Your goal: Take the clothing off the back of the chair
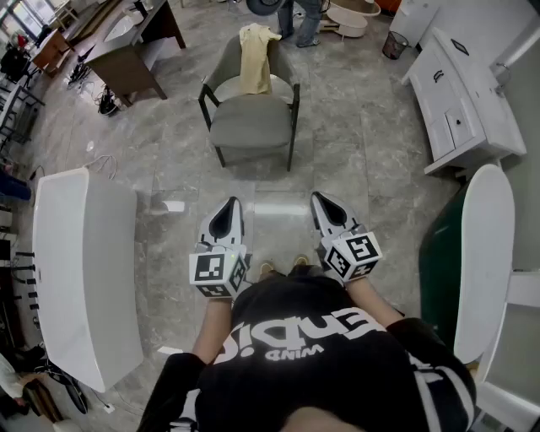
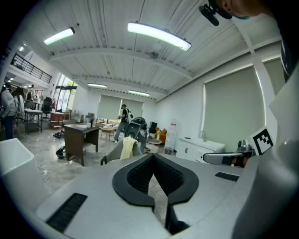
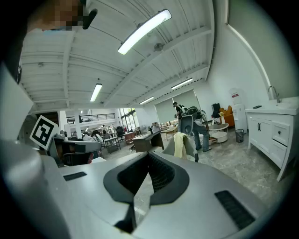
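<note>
Ahead of you, on the grey stone-tiled floor [image 1: 363,169], stands a grey upholstered armchair with a dark frame [image 1: 251,122], well apart from your tongs. The pale yellow garment [image 1: 255,57] is draped over its backrest and hangs down the front. Your left gripper [image 1: 228,207] and right gripper [image 1: 326,202] sit side by side, both clenched tight with nothing between the jaws.

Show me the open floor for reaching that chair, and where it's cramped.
Bare floor lies in front of the chair, and between it and the white cabinet. Crowded: the desk at the chair's picture-left, a person standing behind it.
</note>
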`<state>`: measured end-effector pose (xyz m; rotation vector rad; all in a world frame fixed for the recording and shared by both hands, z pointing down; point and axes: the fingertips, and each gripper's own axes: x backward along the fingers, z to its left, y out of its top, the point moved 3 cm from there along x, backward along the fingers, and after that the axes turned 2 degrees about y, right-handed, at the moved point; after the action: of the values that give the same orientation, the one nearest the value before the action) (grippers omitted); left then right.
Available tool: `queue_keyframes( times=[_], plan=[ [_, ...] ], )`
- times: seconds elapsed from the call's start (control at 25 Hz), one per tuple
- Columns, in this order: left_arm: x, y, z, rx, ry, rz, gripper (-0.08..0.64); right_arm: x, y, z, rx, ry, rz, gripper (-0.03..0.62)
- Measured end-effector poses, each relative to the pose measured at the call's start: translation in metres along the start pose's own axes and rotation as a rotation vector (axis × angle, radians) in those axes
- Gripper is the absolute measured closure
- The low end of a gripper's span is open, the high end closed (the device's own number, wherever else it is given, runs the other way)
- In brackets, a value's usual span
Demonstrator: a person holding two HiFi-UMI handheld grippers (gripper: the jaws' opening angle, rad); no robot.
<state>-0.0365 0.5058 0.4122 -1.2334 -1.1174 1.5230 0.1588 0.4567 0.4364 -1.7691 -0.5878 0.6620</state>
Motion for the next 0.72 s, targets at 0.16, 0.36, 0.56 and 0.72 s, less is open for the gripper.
queue_keyframes(
  times=[0.16,0.36,0.56,0.72],
  plan=[
    [0.001,0.002,0.004,-0.005,-0.011,-0.001,0.545,-0.006,0.0,0.005,0.018,0.003,0.003,0.578],
    [0.0,0.003,0.011,-0.011,-0.036,0.002,0.545,-0.013,0.0,0.013,0.007,-0.011,-0.014,0.578],
    [-0.002,-0.005,0.023,-0.007,-0.071,0.018,0.545,-0.011,-0.006,0.015,-0.012,-0.056,-0.034,0.578],
    [-0.006,-0.008,0.035,-0.012,-0.086,0.032,0.545,-0.016,-0.011,0.013,-0.024,-0.096,-0.027,0.578]
  ],
)
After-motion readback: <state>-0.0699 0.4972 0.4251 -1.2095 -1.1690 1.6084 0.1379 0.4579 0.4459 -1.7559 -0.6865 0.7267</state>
